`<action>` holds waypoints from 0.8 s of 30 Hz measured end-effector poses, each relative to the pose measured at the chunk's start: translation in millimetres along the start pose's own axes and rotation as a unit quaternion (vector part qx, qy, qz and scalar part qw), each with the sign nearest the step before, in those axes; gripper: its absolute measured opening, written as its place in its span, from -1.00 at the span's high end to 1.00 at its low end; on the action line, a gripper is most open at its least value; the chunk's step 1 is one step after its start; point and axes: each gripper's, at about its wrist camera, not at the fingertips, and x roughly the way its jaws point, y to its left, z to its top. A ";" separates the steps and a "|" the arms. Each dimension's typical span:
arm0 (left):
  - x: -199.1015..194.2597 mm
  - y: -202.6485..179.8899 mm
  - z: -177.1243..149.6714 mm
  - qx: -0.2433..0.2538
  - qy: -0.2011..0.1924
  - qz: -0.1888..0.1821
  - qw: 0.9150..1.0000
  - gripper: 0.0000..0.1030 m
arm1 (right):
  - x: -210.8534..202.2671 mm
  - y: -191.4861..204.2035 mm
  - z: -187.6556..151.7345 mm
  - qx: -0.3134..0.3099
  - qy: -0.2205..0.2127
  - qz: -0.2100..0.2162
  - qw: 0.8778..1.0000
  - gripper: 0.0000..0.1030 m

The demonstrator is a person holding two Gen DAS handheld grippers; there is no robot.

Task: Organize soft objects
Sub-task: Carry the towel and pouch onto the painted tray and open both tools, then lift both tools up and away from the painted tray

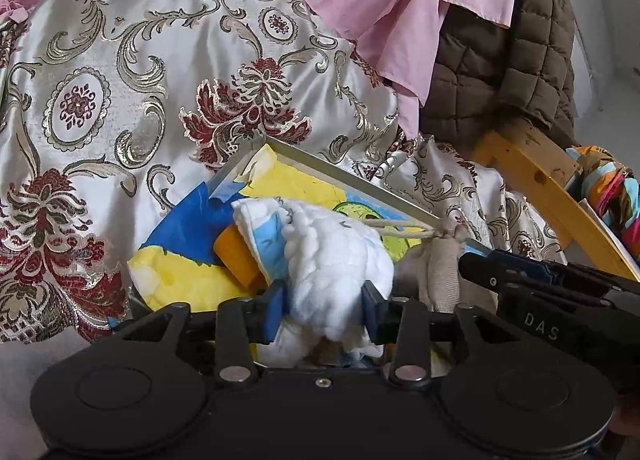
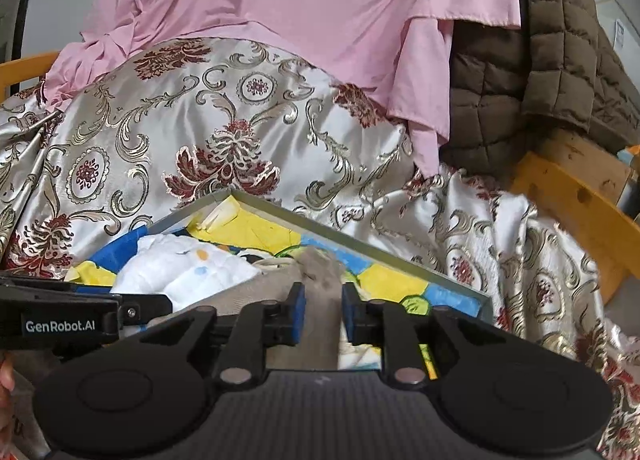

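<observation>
My left gripper [image 1: 325,306] is shut on a white fluffy soft item [image 1: 340,256] with pale blue patches, held over an open box [image 1: 352,175] with a metal rim and a blue and yellow cartoon lining. An orange object [image 1: 236,256] lies in the box beside it. My right gripper [image 2: 323,312] is shut on a beige cloth pouch [image 2: 320,280] with a drawstring, over the same box [image 2: 360,244]. The pouch [image 1: 436,268] and right gripper [image 1: 472,264] also show in the left wrist view. The white item [image 2: 184,268] shows in the right wrist view.
The box rests on a silver satin cover [image 1: 160,79] with red and gold flowers. A pink sheet [image 2: 300,11] and a brown quilted blanket [image 2: 540,71] hang behind. A wooden frame [image 1: 536,187] and a colourful cloth [image 1: 616,195] are at the right.
</observation>
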 end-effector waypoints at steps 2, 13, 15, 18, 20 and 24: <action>0.1 1.1 -0.4 -0.001 0.001 0.003 1.000 0.03 | 1.9 0.4 -0.8 0.002 0.004 0.002 1.000 0.39; -23.1 1.5 2.6 -0.001 -0.019 0.020 1.000 -0.63 | -9.7 -5.4 -9.8 0.024 0.001 0.004 1.000 -0.31; -30.9 -0.5 4.6 0.006 -0.028 0.027 0.999 -0.70 | -17.1 -9.4 -10.9 0.037 -0.008 0.003 0.999 -0.43; -43.7 -4.4 8.9 0.018 -0.044 0.036 0.998 -0.78 | -30.5 -16.4 -10.2 0.056 -0.021 0.003 0.998 -0.55; -52.9 -8.0 12.5 0.023 -0.057 0.042 0.997 -0.83 | -39.9 -20.4 -8.8 0.061 -0.028 0.004 0.998 -0.62; -72.3 -17.0 20.4 0.032 -0.082 0.050 0.995 -0.98 | -57.5 -25.7 -3.9 0.059 -0.039 0.005 0.997 -0.72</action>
